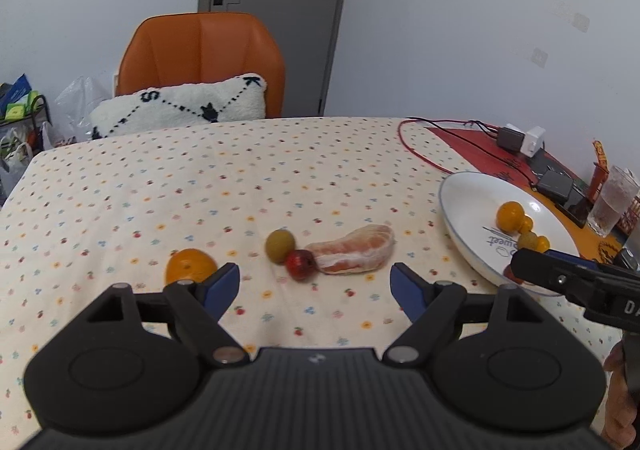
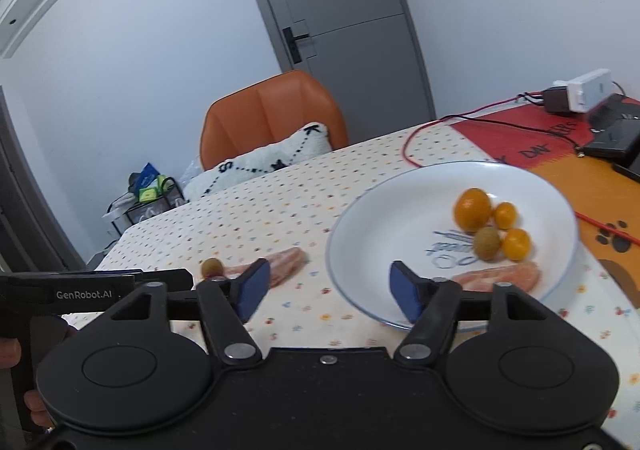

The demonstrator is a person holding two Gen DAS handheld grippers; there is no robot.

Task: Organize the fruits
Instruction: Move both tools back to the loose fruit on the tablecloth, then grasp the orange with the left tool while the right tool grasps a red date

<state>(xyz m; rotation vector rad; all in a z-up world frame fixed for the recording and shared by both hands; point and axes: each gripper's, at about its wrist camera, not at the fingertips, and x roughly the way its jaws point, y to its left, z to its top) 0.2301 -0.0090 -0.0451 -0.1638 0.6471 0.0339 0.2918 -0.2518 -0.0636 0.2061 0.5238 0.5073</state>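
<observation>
On the dotted tablecloth lie a tangerine point(image 1: 188, 266), a green fruit point(image 1: 280, 246), a small red fruit point(image 1: 301, 265) and a peeled citrus segment point(image 1: 354, 254). My left gripper point(image 1: 316, 282) stands open just in front of them, with nothing between its fingers. At the right a white plate point(image 2: 360, 217) holds a tangerine point(image 2: 473, 209), two small kumquats point(image 2: 505, 214), a green fruit point(image 2: 487, 243) and another peeled segment point(image 2: 504, 276). My right gripper point(image 2: 330, 284) is open and empty over the plate's near rim.
An orange chair point(image 1: 200, 49) with a white cushion point(image 1: 180, 109) stands at the far edge. Red cables point(image 1: 420, 153), chargers point(image 1: 520, 137) and black devices point(image 1: 556, 185) lie behind the plate on a red mat, with a glass point(image 1: 612, 197) at far right.
</observation>
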